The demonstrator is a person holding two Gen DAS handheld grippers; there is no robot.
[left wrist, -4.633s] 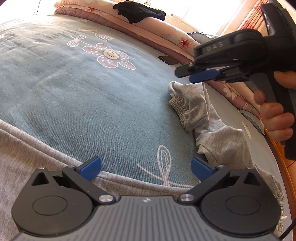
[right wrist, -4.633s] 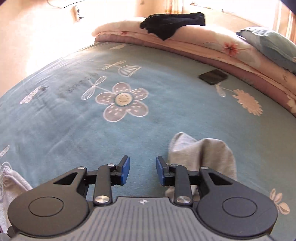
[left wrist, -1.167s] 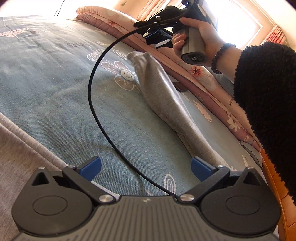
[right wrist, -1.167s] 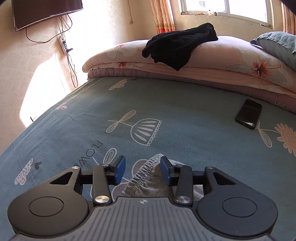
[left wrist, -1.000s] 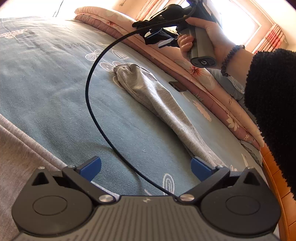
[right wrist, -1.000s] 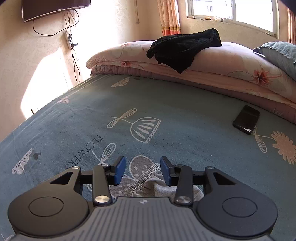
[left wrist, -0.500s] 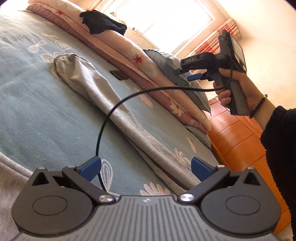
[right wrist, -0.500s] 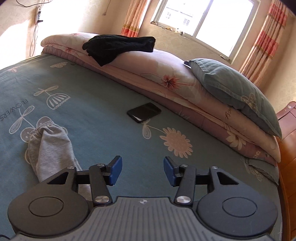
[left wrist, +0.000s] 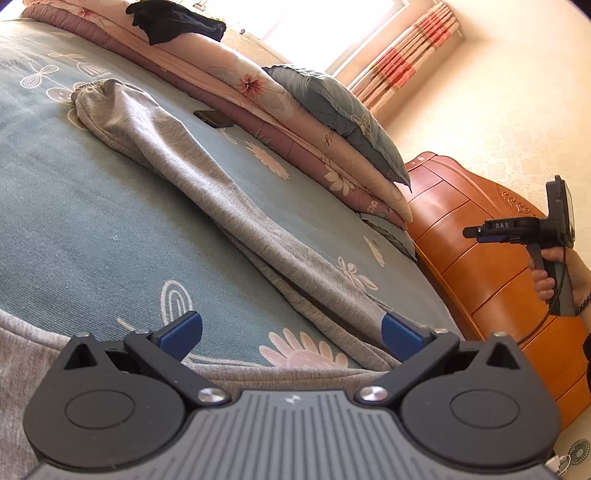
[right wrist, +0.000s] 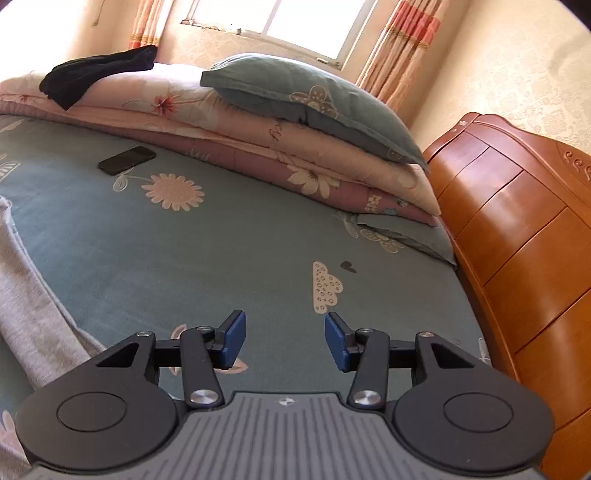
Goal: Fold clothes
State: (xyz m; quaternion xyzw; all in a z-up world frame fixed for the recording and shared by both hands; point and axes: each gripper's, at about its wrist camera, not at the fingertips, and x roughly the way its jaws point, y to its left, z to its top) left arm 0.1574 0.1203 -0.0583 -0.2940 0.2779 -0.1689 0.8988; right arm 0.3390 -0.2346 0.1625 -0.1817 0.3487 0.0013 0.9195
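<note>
My left claw (left wrist: 291, 334) stands wide open and holds nothing. My right claw (right wrist: 285, 341) is half open and also empty; its jaws have just been closing a little. The grey trousers (left wrist: 207, 192) lie stretched on the bed (left wrist: 74, 221), from upper left to lower right of the left view. I judge the leg is laid straight; next I must grasp one end to fold it over.

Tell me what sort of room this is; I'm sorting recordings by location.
Most likely a home bedroom: a bed with a flowered sheet, a pillow on folded quilts, a wooden headboard, and a curtained window.
</note>
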